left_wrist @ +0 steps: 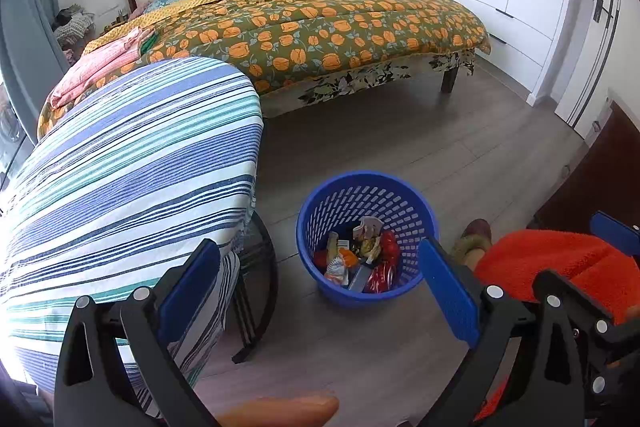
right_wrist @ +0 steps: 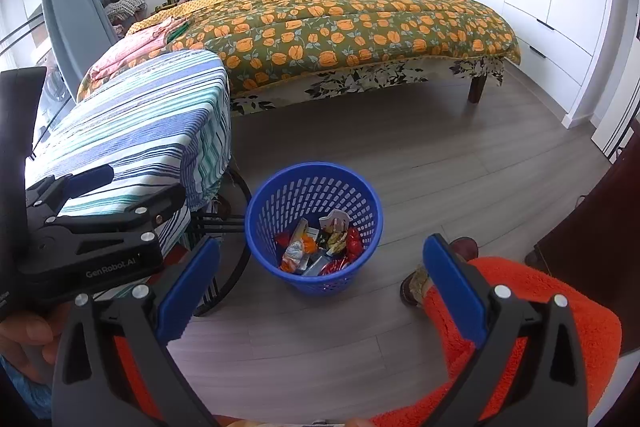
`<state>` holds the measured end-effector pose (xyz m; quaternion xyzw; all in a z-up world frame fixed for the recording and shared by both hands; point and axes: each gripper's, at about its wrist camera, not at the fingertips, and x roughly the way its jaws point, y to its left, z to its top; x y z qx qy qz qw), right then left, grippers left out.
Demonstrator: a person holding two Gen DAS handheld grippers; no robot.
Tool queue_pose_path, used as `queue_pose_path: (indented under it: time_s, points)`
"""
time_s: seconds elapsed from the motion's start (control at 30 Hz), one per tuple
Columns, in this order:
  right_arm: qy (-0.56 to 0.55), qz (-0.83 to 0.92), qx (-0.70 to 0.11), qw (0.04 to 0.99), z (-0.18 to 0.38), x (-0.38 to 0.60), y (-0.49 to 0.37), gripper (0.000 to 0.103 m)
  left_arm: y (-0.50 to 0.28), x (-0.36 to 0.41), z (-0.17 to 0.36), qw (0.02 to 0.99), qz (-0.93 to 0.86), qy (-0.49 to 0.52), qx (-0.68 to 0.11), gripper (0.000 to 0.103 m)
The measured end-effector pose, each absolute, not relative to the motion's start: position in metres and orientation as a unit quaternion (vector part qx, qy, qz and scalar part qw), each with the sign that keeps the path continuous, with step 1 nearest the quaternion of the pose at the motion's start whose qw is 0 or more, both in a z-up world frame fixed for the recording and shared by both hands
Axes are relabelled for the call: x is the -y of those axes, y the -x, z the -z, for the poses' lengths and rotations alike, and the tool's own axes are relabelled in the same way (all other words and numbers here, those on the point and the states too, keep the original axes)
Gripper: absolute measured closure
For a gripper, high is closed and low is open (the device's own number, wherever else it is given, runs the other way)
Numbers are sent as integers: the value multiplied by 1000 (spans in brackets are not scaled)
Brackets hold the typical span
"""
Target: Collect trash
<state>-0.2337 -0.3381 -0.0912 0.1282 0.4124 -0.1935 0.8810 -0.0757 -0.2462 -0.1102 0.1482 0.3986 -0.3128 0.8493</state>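
A blue perforated basket [left_wrist: 360, 178] [right_wrist: 312, 167] stands on the grey wood floor. It holds several wrappers and packets [left_wrist: 360, 259] [right_wrist: 320, 247]. My left gripper [left_wrist: 320, 291] hangs above and short of the basket, open, with nothing between its blue pads. My right gripper [right_wrist: 320, 291] is also open and empty, with the basket ahead between its fingers. In the right wrist view the left gripper [right_wrist: 148, 181] shows at the left edge, beside the table. No loose trash is visible on the floor or the table.
A table under a striped cloth [left_wrist: 120, 167] [right_wrist: 152, 115] stands left of the basket on a black ring base [left_wrist: 256, 307]. Behind is a bed with an orange-flowered quilt [left_wrist: 320, 27]. A person's orange fleece leg [right_wrist: 520, 327] and shoe [right_wrist: 464, 247] are at the right, by dark furniture [right_wrist: 592, 235].
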Motion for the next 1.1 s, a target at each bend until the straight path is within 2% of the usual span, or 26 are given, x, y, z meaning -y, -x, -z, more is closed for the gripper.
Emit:
queue_pose_path:
  time_s: [1.1]
  points:
    - [-121,190,-423,878,93,347,233,5,71,246,115,850,306,-148,-403,5]
